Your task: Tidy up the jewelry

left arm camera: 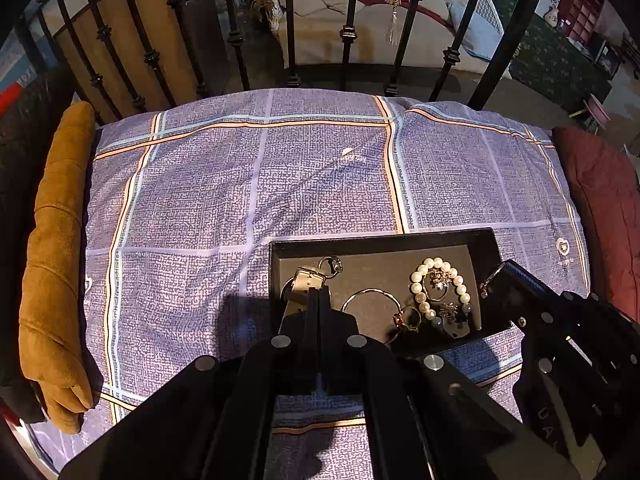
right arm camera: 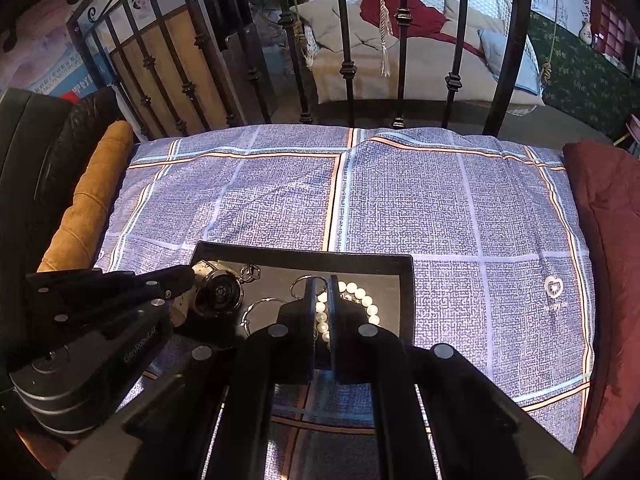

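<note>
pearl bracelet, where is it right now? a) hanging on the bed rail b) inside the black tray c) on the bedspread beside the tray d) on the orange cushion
b: the pearl bracelet lies inside the black tray, near its right end among the other jewelry, with the tray resting on the bedspread.

We get bright, hard light from above on the plaid bedsheet (left arm camera: 248, 184) in both wrist views; corners and room behind the iron bed rail (left arm camera: 348, 36) fall off dim. Left gripper (left arm camera: 319, 292) throws a soft shadow onto the sheet just left of the black tray (left arm camera: 384, 238). In the right wrist view the sheet is near blown out at centre-right. Tray floor gives a faint sheen; pearl bracelet (left arm camera: 438, 286) and metal hoops show small glints. Strong fisheye bend: rail bars curve, edges vignette to black. Focus is decent at centre, gripper bodies up close are soft, with some compression noise.
</note>
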### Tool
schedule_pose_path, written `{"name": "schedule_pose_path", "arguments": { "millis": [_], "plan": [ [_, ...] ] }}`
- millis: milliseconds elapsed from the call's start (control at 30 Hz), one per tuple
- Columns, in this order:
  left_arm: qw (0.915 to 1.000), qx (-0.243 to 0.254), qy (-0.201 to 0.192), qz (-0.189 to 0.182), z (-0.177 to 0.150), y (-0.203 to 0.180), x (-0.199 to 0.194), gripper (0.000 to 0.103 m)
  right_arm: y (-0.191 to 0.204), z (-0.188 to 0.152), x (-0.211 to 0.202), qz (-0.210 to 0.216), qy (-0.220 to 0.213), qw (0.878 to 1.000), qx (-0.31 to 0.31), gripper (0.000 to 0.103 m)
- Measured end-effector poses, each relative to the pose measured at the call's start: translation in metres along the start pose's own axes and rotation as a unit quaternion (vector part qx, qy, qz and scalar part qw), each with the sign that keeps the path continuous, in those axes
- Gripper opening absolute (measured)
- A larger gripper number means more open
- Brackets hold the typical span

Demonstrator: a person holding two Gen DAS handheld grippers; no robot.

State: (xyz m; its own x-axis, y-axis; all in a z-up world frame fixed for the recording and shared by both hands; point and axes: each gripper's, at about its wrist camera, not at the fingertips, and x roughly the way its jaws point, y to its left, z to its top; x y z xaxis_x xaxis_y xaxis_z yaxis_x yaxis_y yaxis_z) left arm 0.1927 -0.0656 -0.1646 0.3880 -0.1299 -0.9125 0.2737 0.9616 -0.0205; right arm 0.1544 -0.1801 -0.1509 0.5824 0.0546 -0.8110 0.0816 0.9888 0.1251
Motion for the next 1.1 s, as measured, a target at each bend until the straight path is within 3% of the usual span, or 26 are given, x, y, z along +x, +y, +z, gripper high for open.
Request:
{"name": "schedule_pose_path", "arguments": {
  "millis": [800,867,900,933,967,1000,1067,1100],
  "plan": [
    [1.0,0.0,0.004,0.005,0.001,-0.001,0.001,0.003,-0.001,0.002,0.003,-0.007,0.007,1.0,0.007,0.007],
    [0.9999,-0.006,0.003,0.01,0.001,0.001,0.001,0.025,-0.002,0.001,0.004,-0.007,0.011,1.0,0.008,0.007],
    [0.9998,-0.011,0.003,0.019,0.002,0.002,0.001,0.062,-0.002,0.001,0.004,-0.006,0.015,1.0,0.007,0.009],
    [0.9993,-0.016,-0.005,0.034,0.001,0.003,-0.001,0.08,-0.003,0.0,0.004,-0.004,0.016,1.0,0.008,0.017],
    [0.9984,-0.017,-0.015,0.052,0.001,0.004,-0.004,0.081,-0.005,0.0,0.003,-0.008,0.014,1.0,0.011,0.031],
    [0.9975,-0.016,-0.02,0.065,0.001,0.005,-0.005,0.083,-0.008,0.0,0.002,-0.009,0.011,1.0,0.016,0.039],
    [0.9969,-0.023,-0.016,0.073,0.003,0.012,-0.006,0.093,-0.014,-0.001,-0.003,-0.013,-0.001,1.0,0.025,0.064],
    [0.9974,-0.029,-0.013,0.064,0.002,0.016,-0.007,0.095,-0.016,-0.001,-0.005,-0.015,-0.006,1.0,0.026,0.065]
  ]
}}
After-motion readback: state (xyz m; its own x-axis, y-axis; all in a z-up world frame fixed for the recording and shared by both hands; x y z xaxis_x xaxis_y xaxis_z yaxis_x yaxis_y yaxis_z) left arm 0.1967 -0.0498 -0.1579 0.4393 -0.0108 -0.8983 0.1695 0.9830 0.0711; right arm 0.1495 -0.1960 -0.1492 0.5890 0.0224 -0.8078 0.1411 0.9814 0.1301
